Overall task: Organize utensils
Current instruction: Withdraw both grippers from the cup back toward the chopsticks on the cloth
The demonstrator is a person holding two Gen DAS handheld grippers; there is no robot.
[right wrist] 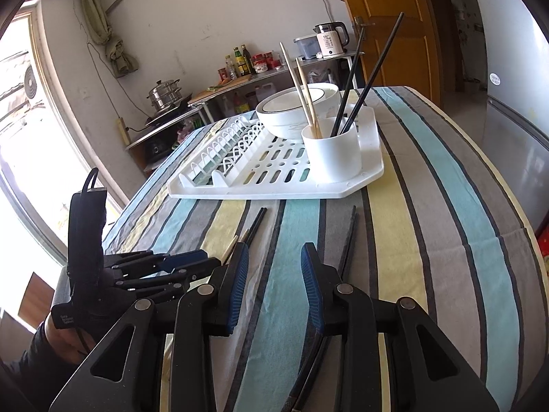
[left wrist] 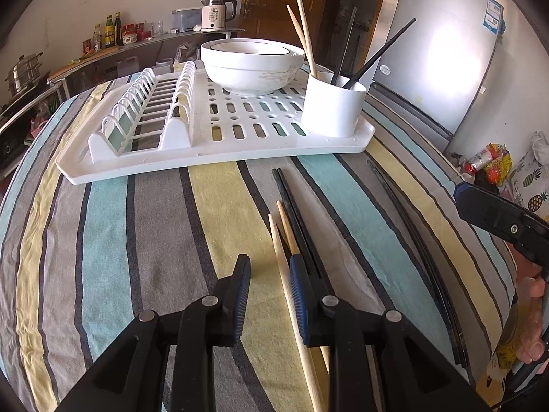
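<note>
A white utensil cup [left wrist: 332,107] [right wrist: 333,153] stands on the right of a white dish rack [left wrist: 212,144] [right wrist: 274,185] and holds two wooden and two black chopsticks. On the striped cloth lie a wooden pair [left wrist: 284,261], a black pair [left wrist: 291,202] [right wrist: 255,225] and a second black pair [left wrist: 422,257] [right wrist: 348,240]. My left gripper [left wrist: 269,274] is open, low over the cloth, with the wooden pair between its fingers beside the right pad. My right gripper [right wrist: 274,261] is open; the second black pair runs under its right finger.
Stacked white bowls [left wrist: 252,63] [right wrist: 296,108] sit on the rack's far side. A fridge [left wrist: 446,55] stands right of the table. A counter with bottles, a kettle [left wrist: 216,13] and a steamer pot [right wrist: 164,94] lies behind. The left gripper's body [right wrist: 103,274] shows at left.
</note>
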